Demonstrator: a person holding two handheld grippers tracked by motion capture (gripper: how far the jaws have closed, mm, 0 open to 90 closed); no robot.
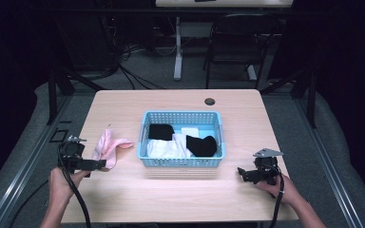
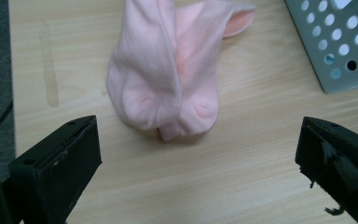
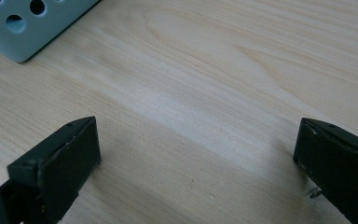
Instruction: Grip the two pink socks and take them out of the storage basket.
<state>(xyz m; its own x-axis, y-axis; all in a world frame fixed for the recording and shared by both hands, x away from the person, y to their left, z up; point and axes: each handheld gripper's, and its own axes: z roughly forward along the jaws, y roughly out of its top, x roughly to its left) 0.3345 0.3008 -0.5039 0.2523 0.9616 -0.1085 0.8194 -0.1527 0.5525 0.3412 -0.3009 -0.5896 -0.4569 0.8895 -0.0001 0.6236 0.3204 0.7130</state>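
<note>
A pair of pink socks [image 1: 108, 147] lies folded on the table left of the blue basket [image 1: 183, 162]. In the left gripper view the pink socks [image 2: 165, 79] rest just ahead of the wide-apart jaws. My left gripper [image 1: 100, 165] is open, its tips right at the socks' near end, with nothing between them. The basket holds black socks [image 1: 202, 145] and white cloth [image 1: 166, 148]. My right gripper [image 1: 241, 174] is open low over bare table, right of the basket's front corner [image 3: 21, 35].
The wooden table [image 1: 180, 197] has a round cable hole [image 1: 210, 101] at the back. A black chair [image 1: 240, 42] and a white desk leg [image 1: 177, 47] stand behind the table. Cables trail from both grippers off the front edge.
</note>
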